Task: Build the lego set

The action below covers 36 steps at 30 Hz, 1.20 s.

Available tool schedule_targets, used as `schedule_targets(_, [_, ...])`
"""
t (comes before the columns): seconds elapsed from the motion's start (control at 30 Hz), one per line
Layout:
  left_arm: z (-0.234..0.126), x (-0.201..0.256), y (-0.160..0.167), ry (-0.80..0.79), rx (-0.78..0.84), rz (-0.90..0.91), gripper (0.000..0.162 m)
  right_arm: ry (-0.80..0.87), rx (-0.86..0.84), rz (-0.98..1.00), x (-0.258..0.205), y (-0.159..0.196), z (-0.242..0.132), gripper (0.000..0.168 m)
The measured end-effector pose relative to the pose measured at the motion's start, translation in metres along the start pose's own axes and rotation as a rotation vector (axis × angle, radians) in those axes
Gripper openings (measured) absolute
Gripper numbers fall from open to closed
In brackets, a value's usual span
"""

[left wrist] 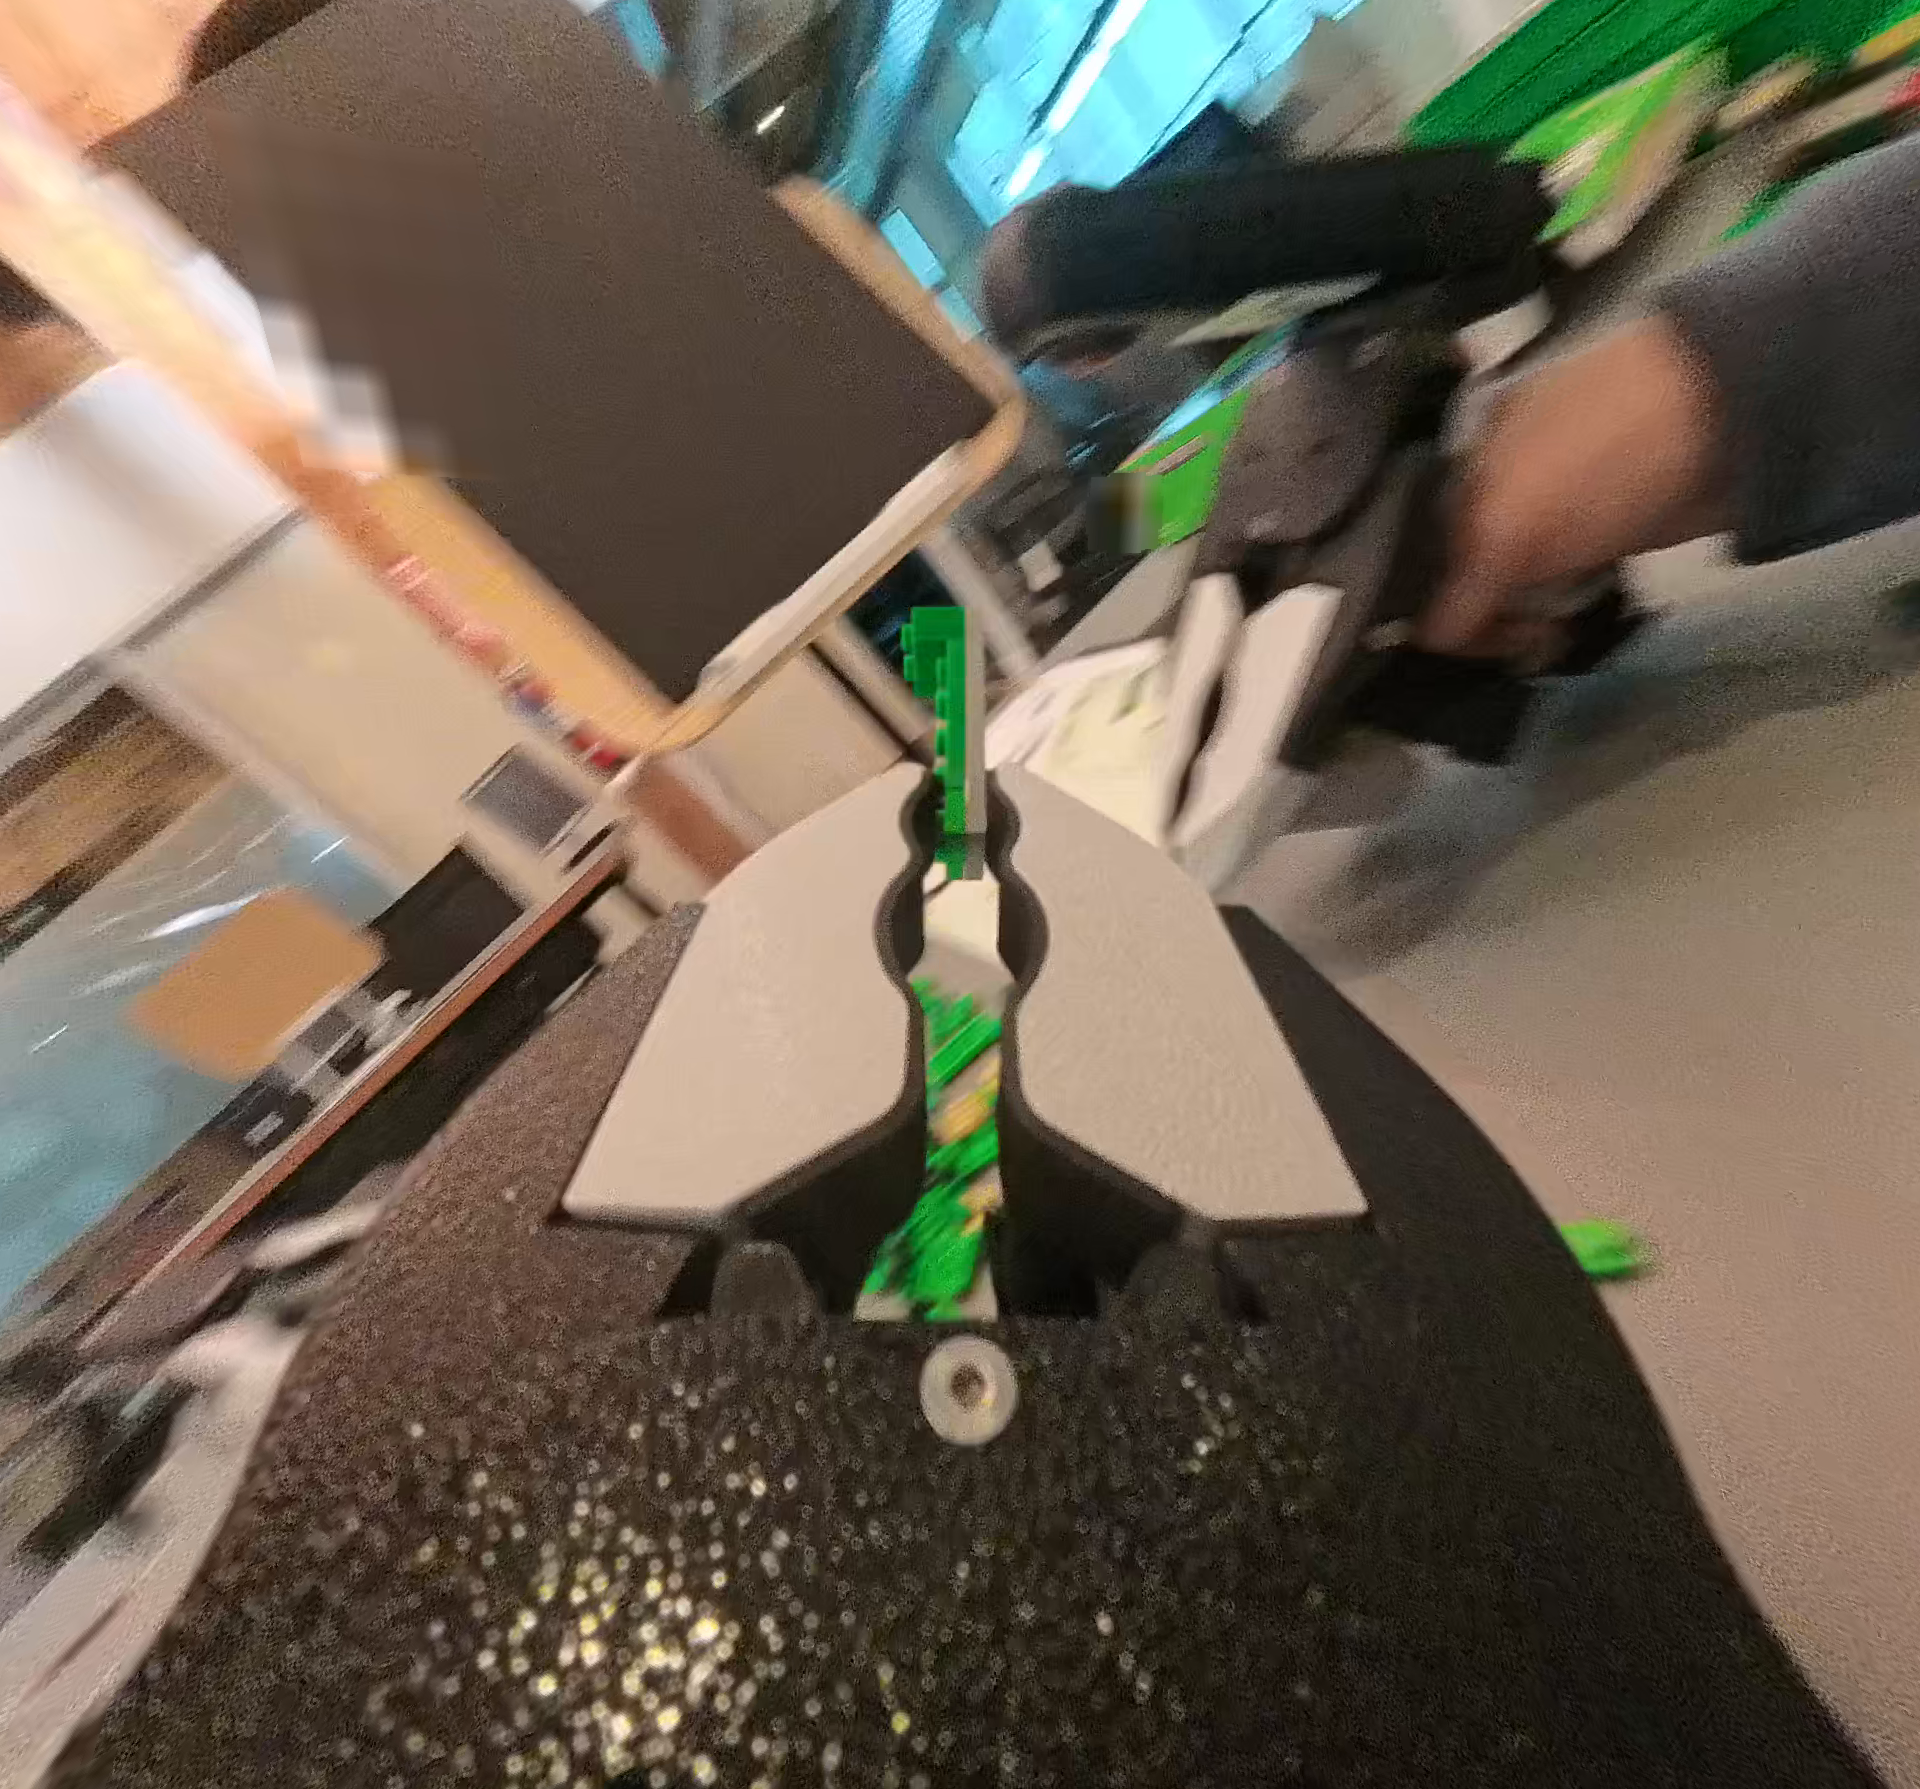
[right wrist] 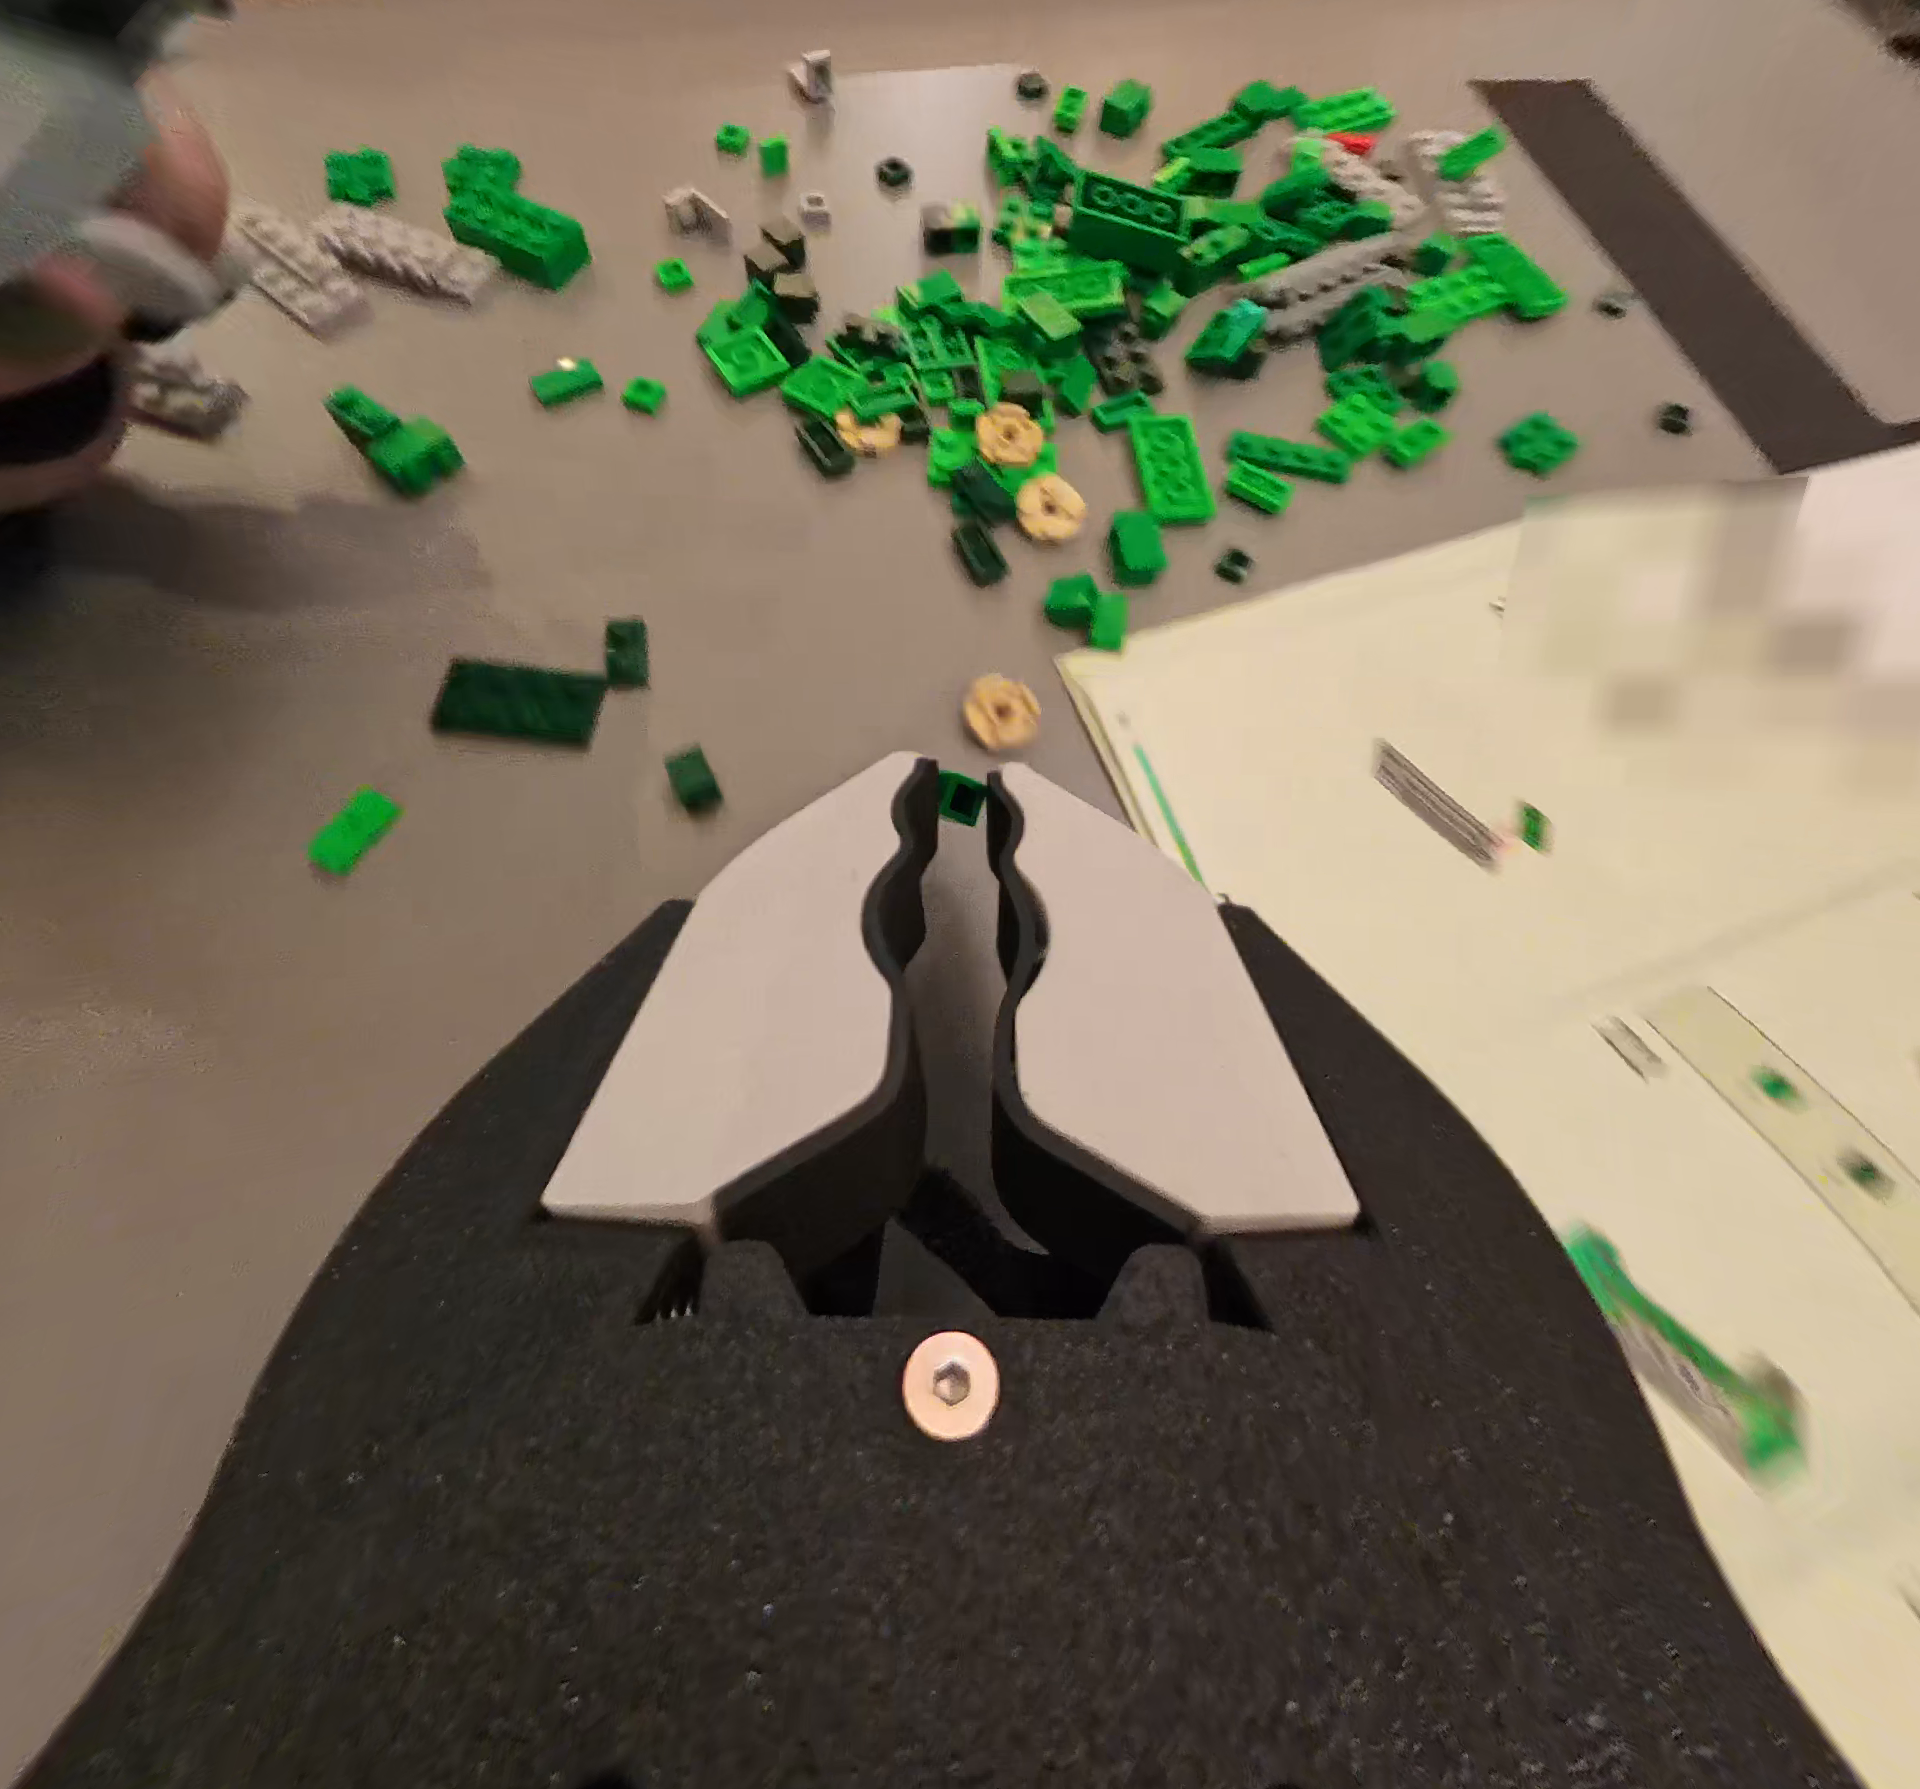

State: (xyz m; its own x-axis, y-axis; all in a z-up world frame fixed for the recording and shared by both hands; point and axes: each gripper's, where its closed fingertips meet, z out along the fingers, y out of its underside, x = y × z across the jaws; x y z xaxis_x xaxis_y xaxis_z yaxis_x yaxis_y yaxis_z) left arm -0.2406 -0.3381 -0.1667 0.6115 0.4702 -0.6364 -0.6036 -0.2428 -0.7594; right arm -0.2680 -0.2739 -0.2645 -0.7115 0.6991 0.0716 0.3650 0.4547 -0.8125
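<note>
Fingers of the left gripper are squeezing a flat stack of green and grey lego, and the stack is sticking up past the tips. Below it, loose green bricks are showing through the gap between the fingers, lying on the grey table. Off to the right, a blurry hand in a grey sleeve is holding the right gripper down near the table. In the right wrist view, the right gripper is pinching one tiny green brick right at its tips. Ahead of it, a big pile of green bricks is spreading over the grey table, with a few tan round pieces and some grey plates mixed in. A pale instruction sheet is lying on the right, just beside the gripper. At the top left, a blurry hand is holding the left gripper.
</note>
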Motion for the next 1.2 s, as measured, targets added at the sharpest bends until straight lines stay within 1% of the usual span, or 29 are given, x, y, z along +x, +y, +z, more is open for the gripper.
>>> schedule_targets(0.07, [-0.010, -0.043, 0.031, -0.133, -0.083, -0.019, 0.008, -0.024, -0.051, -0.028, -0.012, -0.005, 0.021, 0.008])
schedule_targets(0.13, [-0.021, -0.077, 0.055, -0.236, -0.146, -0.044, 0.008, -0.009, -0.110, -0.079, -0.017, -0.005, 0.037, 0.008])
schedule_targets(0.2, [-0.027, -0.098, 0.068, -0.299, -0.198, -0.022, 0.008, -0.034, -0.117, -0.092, -0.026, -0.011, 0.048, 0.008])
schedule_targets(0.3, [-0.029, -0.111, 0.060, -0.347, -0.202, -0.007, 0.008, -0.030, -0.128, -0.091, -0.027, -0.014, 0.052, 0.009])
schedule_targets(0.4, [-0.019, -0.114, 0.045, -0.381, -0.142, -0.103, 0.008, -0.017, -0.028, -0.032, -0.025, -0.034, 0.045, 0.014])
schedule_targets(0.47, [-0.006, -0.116, 0.038, -0.412, -0.098, -0.215, 0.007, 0.057, 0.078, 0.069, -0.012, -0.055, 0.037, 0.017])
schedule_targets(0.53, [0.007, -0.121, 0.039, -0.463, -0.052, -0.342, 0.007, 0.234, 0.191, 0.169, 0.016, -0.070, 0.026, 0.018])
schedule_targets(0.6, [0.020, -0.123, 0.047, -0.504, -0.038, -0.432, 0.007, 0.394, 0.310, 0.285, 0.038, -0.075, 0.014, 0.018])
schedule_targets(0.63, [0.026, -0.121, 0.055, -0.514, -0.057, -0.434, 0.007, 0.446, 0.363, 0.314, 0.045, -0.075, 0.010, 0.018])
schedule_targets(0.7, [0.037, -0.113, 0.072, -0.512, -0.178, -0.343, 0.007, 0.528, 0.394, 0.301, 0.053, -0.069, 0.005, 0.021])
schedule_targets(0.73, [0.040, -0.109, 0.074, -0.503, -0.209, -0.293, 0.007, 0.556, 0.382, 0.261, 0.055, -0.067, 0.004, 0.025])
schedule_targets(0.77, [0.042, -0.106, 0.072, -0.489, -0.207, -0.268, 0.007, 0.577, 0.376, 0.212, 0.056, -0.067, 0.002, 0.027])
schedule_targets(0.83, [0.047, -0.099, 0.068, -0.451, -0.179, -0.285, 0.007, 0.616, 0.397, 0.146, 0.056, -0.069, -0.003, 0.027])
schedule_targets(0.93, [0.052, -0.092, 0.066, -0.395, -0.130, -0.327, 0.007, 0.602, 0.446, 0.124, 0.051, -0.075, -0.002, 0.027])
schedule_targets(1.07, [0.058, -0.086, 0.056, -0.307, -0.064, -0.292, 0.007, 0.578, 0.492, 0.152, 0.044, -0.080, -0.005, 0.028])
schedule_targets(1.13, [0.060, -0.080, 0.055, -0.264, -0.064, -0.310, 0.007, 0.540, 0.509, 0.192, 0.039, -0.080, -0.006, 0.028])
schedule_targets(1.2, [0.060, -0.077, 0.058, -0.258, -0.087, -0.336, 0.008, 0.488, 0.501, 0.264, 0.036, -0.076, -0.003, 0.028])
